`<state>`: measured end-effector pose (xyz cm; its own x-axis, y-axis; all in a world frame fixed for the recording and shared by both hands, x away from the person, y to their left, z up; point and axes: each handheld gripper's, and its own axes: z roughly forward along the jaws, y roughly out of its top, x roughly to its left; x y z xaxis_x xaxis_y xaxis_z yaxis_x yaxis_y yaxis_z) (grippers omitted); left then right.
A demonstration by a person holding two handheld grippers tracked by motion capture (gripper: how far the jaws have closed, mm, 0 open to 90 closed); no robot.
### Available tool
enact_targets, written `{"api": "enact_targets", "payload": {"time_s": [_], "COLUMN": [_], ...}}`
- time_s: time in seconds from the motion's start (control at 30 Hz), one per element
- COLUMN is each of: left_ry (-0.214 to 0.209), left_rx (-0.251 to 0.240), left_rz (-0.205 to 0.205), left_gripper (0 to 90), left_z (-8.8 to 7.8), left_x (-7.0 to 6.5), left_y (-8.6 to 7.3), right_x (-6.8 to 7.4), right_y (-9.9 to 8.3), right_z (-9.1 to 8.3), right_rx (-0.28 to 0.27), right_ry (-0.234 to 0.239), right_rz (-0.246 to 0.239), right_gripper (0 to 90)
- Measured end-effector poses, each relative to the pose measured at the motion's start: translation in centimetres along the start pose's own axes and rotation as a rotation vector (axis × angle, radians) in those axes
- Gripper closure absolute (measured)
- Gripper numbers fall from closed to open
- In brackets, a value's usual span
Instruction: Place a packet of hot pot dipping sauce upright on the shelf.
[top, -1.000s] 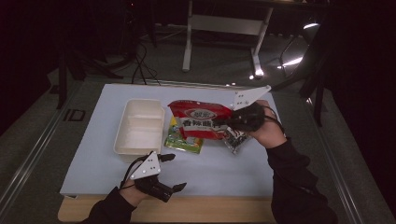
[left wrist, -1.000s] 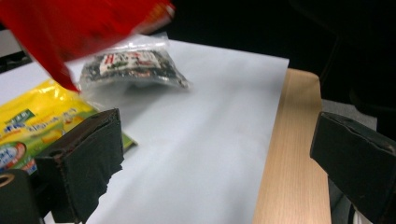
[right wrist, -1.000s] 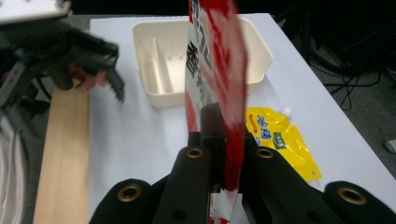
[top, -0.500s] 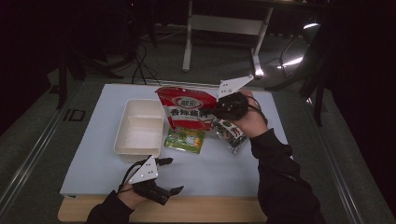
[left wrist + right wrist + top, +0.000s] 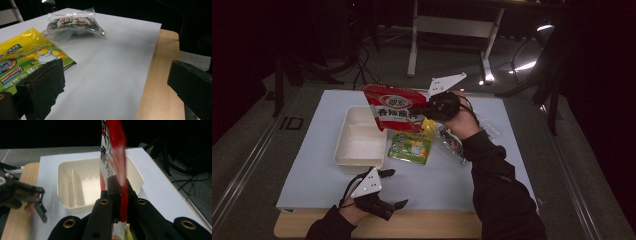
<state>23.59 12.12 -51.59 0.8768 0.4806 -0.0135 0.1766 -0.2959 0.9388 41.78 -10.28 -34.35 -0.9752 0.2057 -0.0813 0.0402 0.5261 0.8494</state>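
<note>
My right gripper is shut on the right edge of a red snack packet and holds it in the air, partly above the white divided tray. In the right gripper view the jaws pinch the red packet edge-on, with the tray below it. A yellow-green packet lies flat beside the tray, and a clear bag of dark food lies to its right. My left gripper rests open near the table's front edge, nothing between its jaws.
A white mat covers the table, with a bare wooden strip along the front edge. The yellow-green packet and the clear bag lie ahead of the left gripper. Dark floor, cables and a stand lie beyond the table.
The right gripper has carried the red packet leftward, off the other packets and toward the tray. The left gripper has stayed where it was.
</note>
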Motion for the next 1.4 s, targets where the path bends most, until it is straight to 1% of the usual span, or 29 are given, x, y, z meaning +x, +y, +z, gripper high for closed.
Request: {"api": "enact_targets", "payload": {"time_s": [0.13,0.2,0.33,0.43,0.47,0.53,0.57,0.6,0.63,0.67,0.77,0.8,0.83,1.0,1.17,1.4], "left_ry": [-0.007,-0.011,-0.009,-0.009,-0.008,-0.007,-0.003,-0.004,-0.005,-0.003,-0.002,-0.002,-0.002,0.0,-0.002,-0.006], "left_rx": [0.005,0.008,0.009,0.005,0.006,0.007,0.008,0.005,0.004,0.004,0.006,0.006,0.003,0.006,0.007,0.013], "left_rz": [-0.004,-0.003,-0.002,-0.009,-0.007,-0.009,-0.01,-0.011,-0.013,-0.014,-0.009,-0.009,-0.011,-0.008,-0.012,-0.011], "left_gripper": [2.0,2.0,2.0,2.0,2.0,2.0,2.0,2.0,2.0,2.0,2.0,2.0,1.9,1.9,2.0,2.0], "left_z": [0.1,0.1,0.1,0.0,-0.1,-0.2,-0.2,-0.2,-0.3,-0.3,-0.5,-0.5,-0.5,-0.7,-0.8,-0.9], "left_x": [-0.1,-0.1,-0.2,-0.1,-0.1,-0.1,-0.1,0.0,0.0,0.0,-0.1,-0.1,-0.1,-0.1,-0.1,-0.2], "left_y": [-0.2,-0.3,-0.3,-0.4,-0.4,-0.5,-0.5,-0.5,-0.5,-0.5,-0.5,-0.5,-0.5,-0.6,-0.7,-0.8], "right_x": [-0.6,-0.7,-1.2,-1.5,-1.6,-1.9,-2.0,-2.2,-2.3,-2.4,-2.8,-2.8,-3.1,-3.6,-4.0,-4.5], "right_y": [0.3,0.5,0.8,0.9,1.0,1.0,1.1,1.1,1.2,1.2,1.3,1.3,1.4,1.5,1.5,1.1], "right_z": [1.3,1.9,3.2,4.1,4.4,5.0,5.3,5.6,5.8,6.1,7.0,7.0,7.6,8.9,10.5,12.5], "right_rx": [-0.025,-0.036,-0.055,-0.062,-0.066,-0.07,-0.073,-0.077,-0.082,-0.083,-0.084,-0.084,-0.079,-0.085,-0.065,-0.056], "right_ry": [0.013,0.03,0.036,0.04,0.033,0.036,0.028,0.036,0.033,0.028,0.035,0.035,0.034,0.037,0.045,0.042], "right_rz": [0.006,0.005,0.015,0.017,0.013,0.018,0.017,0.019,0.021,0.026,0.036,0.036,0.032,0.029,0.034,0.047], "right_gripper": [90.0,90.0,90.0,90.0,90.0,90.0,90.0,90.0,90.0,90.0,90.0,90.0,90.0,90.0,90.0,90.0]}}
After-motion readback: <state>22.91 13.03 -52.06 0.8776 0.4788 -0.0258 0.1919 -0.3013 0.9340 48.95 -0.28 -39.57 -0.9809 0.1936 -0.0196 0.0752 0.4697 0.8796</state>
